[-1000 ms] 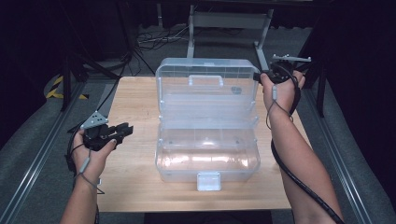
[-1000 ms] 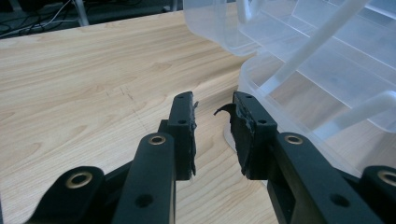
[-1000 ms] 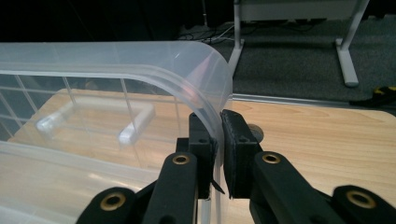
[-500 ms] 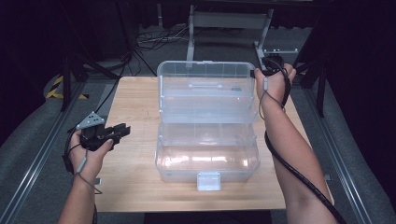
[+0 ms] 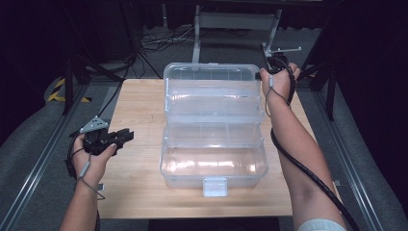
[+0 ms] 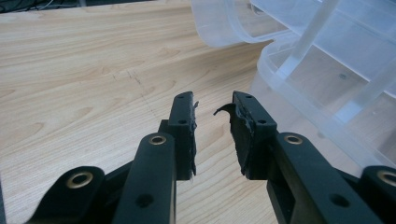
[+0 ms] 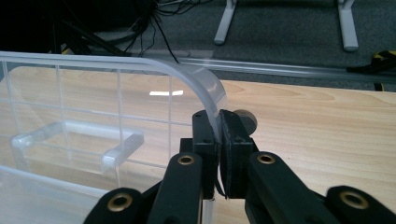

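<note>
A clear plastic toolbox (image 5: 211,166) stands open mid-table, its trays stepped back and its lid (image 5: 211,77) upright at the far side. My right gripper (image 5: 267,67) is at the lid's far right corner. In the right gripper view the right gripper (image 7: 218,119) is shut on the lid's curved rim (image 7: 205,86), with the lid's handle (image 7: 74,137) seen through the plastic. My left gripper (image 5: 126,135) hovers over the bare wood left of the box. Its jaws (image 6: 212,105) stand open with nothing between them, and the pads (image 6: 189,130) look torn.
The wooden table (image 5: 139,101) has bare room to the left of the box and along its near edge. Metal rails (image 5: 43,154) run along both sides. Cables and a grey stand (image 5: 235,21) lie on the floor behind.
My right hand has moved back and slightly left to the lid's far right corner. The left hand has stayed where it was.
</note>
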`<state>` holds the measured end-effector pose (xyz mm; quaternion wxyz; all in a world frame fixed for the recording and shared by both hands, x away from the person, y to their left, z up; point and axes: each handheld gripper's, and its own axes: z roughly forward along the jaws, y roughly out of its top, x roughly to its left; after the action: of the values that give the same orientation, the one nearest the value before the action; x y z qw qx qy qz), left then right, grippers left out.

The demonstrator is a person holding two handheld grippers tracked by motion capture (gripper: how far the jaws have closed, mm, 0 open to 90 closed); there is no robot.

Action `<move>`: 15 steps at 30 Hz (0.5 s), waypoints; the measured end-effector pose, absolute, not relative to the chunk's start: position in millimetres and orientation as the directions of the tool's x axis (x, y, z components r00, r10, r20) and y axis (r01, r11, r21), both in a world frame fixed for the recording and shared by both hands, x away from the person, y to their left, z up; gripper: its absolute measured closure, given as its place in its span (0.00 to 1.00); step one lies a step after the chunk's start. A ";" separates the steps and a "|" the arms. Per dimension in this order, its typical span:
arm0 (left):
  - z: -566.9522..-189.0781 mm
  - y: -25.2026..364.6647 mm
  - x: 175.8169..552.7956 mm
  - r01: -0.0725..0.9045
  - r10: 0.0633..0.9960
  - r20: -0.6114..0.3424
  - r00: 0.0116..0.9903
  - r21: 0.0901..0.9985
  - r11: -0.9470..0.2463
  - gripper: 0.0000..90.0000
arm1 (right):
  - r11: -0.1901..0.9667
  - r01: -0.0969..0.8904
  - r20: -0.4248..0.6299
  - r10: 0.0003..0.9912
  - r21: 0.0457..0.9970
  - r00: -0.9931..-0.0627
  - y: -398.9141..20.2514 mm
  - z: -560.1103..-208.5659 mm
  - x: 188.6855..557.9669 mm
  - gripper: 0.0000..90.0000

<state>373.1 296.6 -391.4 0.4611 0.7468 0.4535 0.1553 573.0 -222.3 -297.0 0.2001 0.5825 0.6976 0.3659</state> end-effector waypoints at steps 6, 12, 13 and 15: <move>-394.2 299.4 374.8 0.540 0.823 -0.188 0.536 0.826 -0.163 0.79 | 0.043 0.697 0.167 0.959 0.716 -0.230 -222.7 -304.5 584.5 0.97; -395.3 299.1 375.8 0.541 0.819 -0.190 0.542 0.824 -0.167 0.79 | 0.038 0.725 0.179 0.959 0.688 -0.220 -222.1 -308.4 592.7 0.97; -395.2 299.0 375.6 0.541 0.819 -0.191 0.541 0.824 -0.166 0.79 | 0.036 0.728 0.181 0.959 0.684 -0.218 -222.1 -309.0 593.9 0.96; -395.2 299.4 375.5 0.540 0.820 -0.189 0.541 0.825 -0.166 0.78 | 0.037 0.732 0.182 0.959 0.680 -0.218 -222.2 -309.6 595.0 0.97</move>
<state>375.5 299.4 -395.2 0.4588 0.7482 0.4544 0.1525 595.0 -222.2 -309.6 0.1653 0.6031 0.7008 0.3432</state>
